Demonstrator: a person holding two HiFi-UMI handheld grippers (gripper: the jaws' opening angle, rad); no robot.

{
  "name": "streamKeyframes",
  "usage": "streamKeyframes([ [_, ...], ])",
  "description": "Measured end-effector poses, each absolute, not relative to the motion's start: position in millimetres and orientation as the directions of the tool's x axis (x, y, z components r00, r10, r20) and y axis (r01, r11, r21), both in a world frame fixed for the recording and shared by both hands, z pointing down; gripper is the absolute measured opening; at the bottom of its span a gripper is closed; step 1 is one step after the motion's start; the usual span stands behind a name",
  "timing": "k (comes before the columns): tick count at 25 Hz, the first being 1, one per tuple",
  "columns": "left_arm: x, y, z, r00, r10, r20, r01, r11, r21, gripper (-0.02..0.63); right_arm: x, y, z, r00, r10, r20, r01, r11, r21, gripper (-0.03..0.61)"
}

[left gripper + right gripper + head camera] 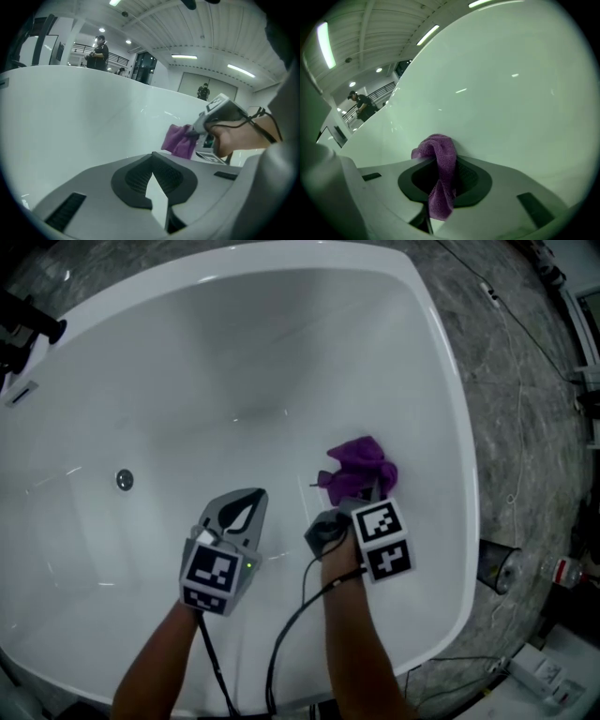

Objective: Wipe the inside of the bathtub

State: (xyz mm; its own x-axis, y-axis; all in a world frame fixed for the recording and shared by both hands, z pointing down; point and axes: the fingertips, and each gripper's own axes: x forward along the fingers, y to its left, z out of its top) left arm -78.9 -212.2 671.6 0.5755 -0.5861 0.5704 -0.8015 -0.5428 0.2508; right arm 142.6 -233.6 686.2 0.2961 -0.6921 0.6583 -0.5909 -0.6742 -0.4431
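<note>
Your right gripper (pixel 439 164) clamped on cloth (pixel 361 463), against bathtub (pixel 281 352) wall, well right of drain (pixel 125 480). Left gripper (pixel 152 158) jaws together, empty, nearer drain. Cloth likely soft, light, floppy; grip bunched middle so it won't slip.

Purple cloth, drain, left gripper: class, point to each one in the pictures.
Purple cloth (pixel 361 465): head view, middle of the bunched fabric.
Drain (pixel 125 480): head view, centre of the round fitting.
Left gripper (pixel 251 498): head view, where its closed tips meet.
</note>
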Motion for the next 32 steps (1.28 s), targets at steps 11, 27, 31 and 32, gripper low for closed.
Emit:
streamKeyframes([
  [11,-72.2,-208.1,672.2,0.588,-0.572,0.572,-0.789,-0.562,0.249,0.008,148.9,-188.7,714.7,0.315,-0.609,0.728,-0.452,-0.771,-0.449,0.074],
  [27,-106.0,-209.7,699.4,0.558,-0.583,0.591,-0.805,-0.552,0.216,0.008,91.0,-290.5,786.5,0.175,-0.687,0.705,-0.551,-0.662,-0.508,0.074],
  [31,-107.1,-200.6,704.4,0.558,-0.577,0.597,-0.809,-0.538,0.236,0.008,100.6,-253.7,781.0,0.176,-0.668,0.723,-0.540,-0.680,-0.496,0.072],
  [32,-106.8,-198.9,705.0,0.557,-0.574,0.600,-0.809,-0.537,0.238,0.008,104.3,-241.9,780.1,0.182,-0.659,0.729,-0.534,-0.689,-0.490,0.072],
])
